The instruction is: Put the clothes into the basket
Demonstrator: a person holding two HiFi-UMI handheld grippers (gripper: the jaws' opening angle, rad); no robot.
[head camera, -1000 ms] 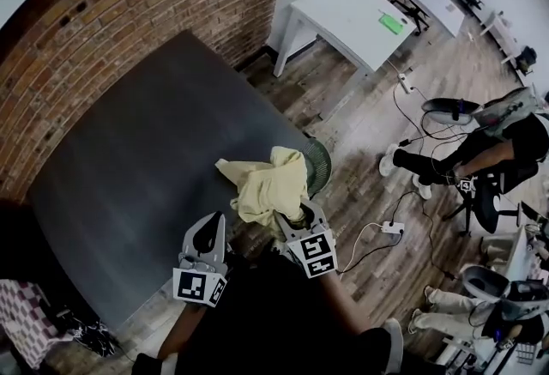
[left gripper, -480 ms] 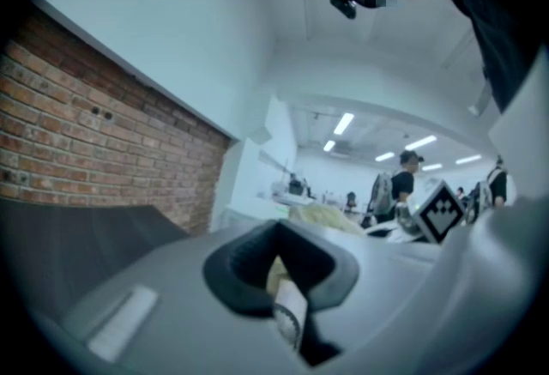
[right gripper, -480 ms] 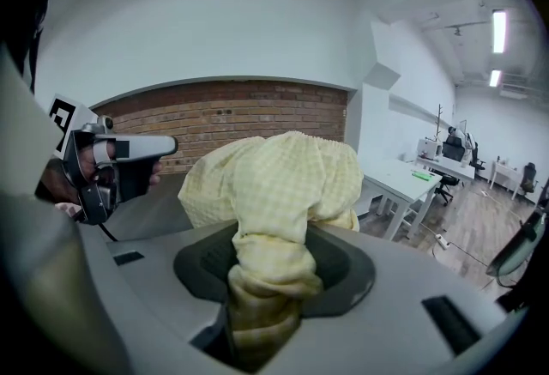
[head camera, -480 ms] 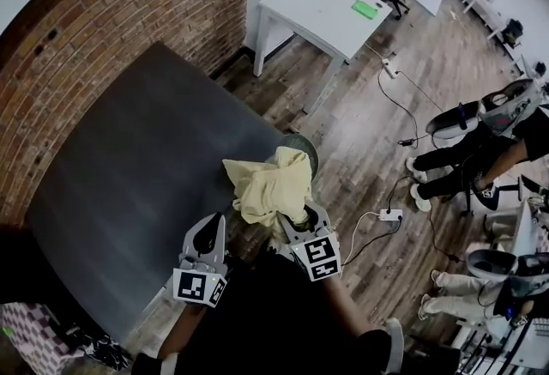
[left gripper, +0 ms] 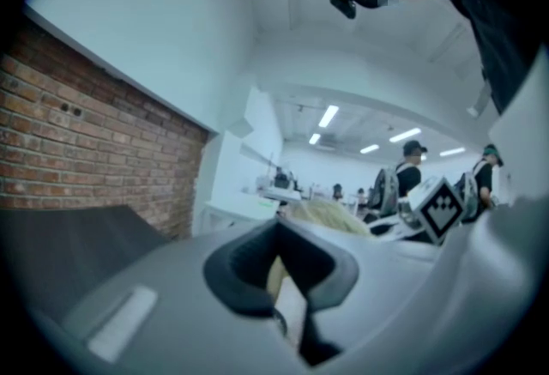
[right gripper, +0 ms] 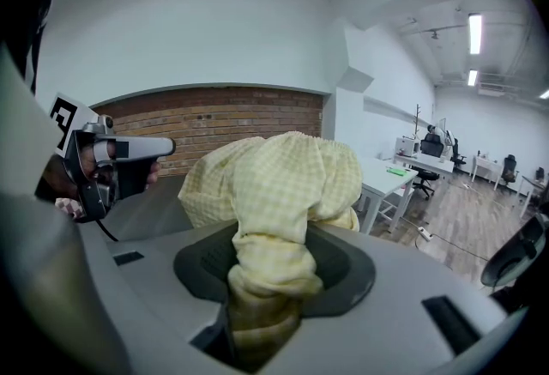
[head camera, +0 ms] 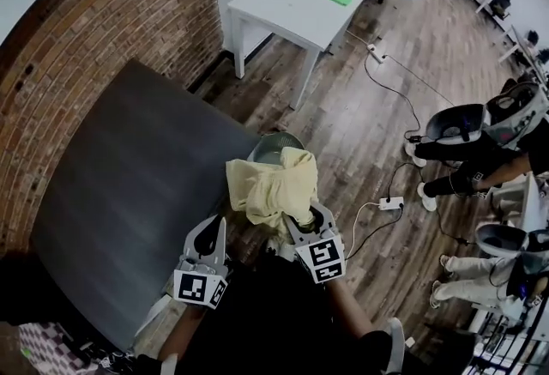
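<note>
Item: yellow checked garment (head camera: 273, 186), one piece, bunched. It is held aloft at the near side of the basket (head camera: 274, 142) and covers the near rim in the head view; whether it hangs over the mouth or short of it cannot be told. Holder: right gripper (head camera: 302, 219), jaws clamped on a twisted neck of the cloth, with the bulk billowing beyond the tips and a loose flap spreading toward the table side of the basket. Second tool: left gripper (head camera: 208, 236), well apart from the basket on the person's side, tips pressed together on nothing. Surroundings: dark table (head camera: 129, 184), its corner just beside the basket; a power strip (head camera: 392, 203) with cable on the wooden floor, well apart from the basket on the side away from the table. Hazards, as judged: (1) a release made short of the mouth would drop the garment on the floor beside the basket; (2) the wide flap may drape over the rim and leave the piece half out, as the mouth looks narrow against the spread cloth; (3) the basket, probably light, could tip if cloth or gripper drags on its rim; (4) cloth wedged deep between the jaws may cling on opening and be drawn back out.
</note>
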